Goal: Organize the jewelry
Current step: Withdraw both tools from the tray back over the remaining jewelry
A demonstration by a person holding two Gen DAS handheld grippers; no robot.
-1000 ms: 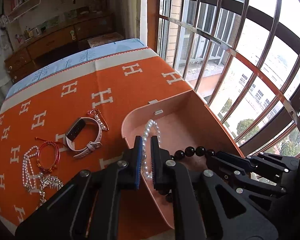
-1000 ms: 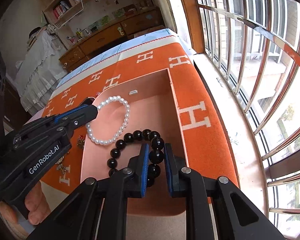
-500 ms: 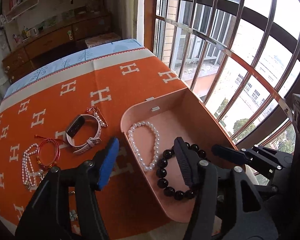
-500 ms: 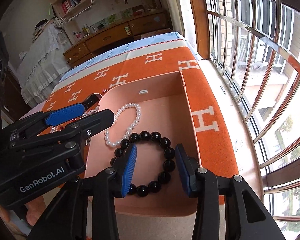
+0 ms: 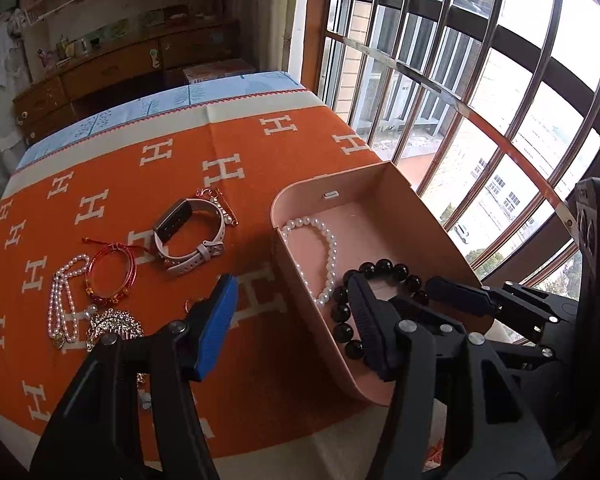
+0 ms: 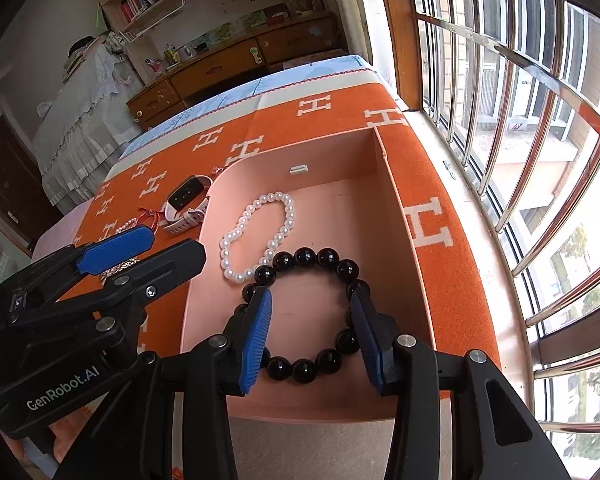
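Observation:
A pink box [image 5: 300, 292] sits on the orange cloth by the window. Inside it lie a white pearl bracelet [image 5: 326, 256] and a black bead bracelet [image 5: 380, 269]. My left gripper [image 5: 291, 284] is open and empty above the box's left wall, one finger over the cloth and one over the box. My right gripper [image 6: 310, 302] is open above the black bead bracelet [image 6: 306, 258], its pads clear of the beads. The pearl bracelet [image 6: 260, 232] lies just beyond. In the right wrist view the left gripper [image 6: 168, 246] is at the box's [image 6: 396, 208] left edge.
On the cloth left of the box lie a watch with a pale strap [image 5: 188, 236], a red cord bracelet [image 5: 110, 272], a pearl necklace [image 5: 62, 300] and a silver ornament [image 5: 112, 326]. Window bars [image 5: 480, 112] close off the right. A wooden cabinet [image 5: 112, 68] stands behind.
Both grippers have opened. The left one let go of the pearl bracelet and the right one let go of the black bracelet; both now lie in the box. The left gripper drew back leftward.

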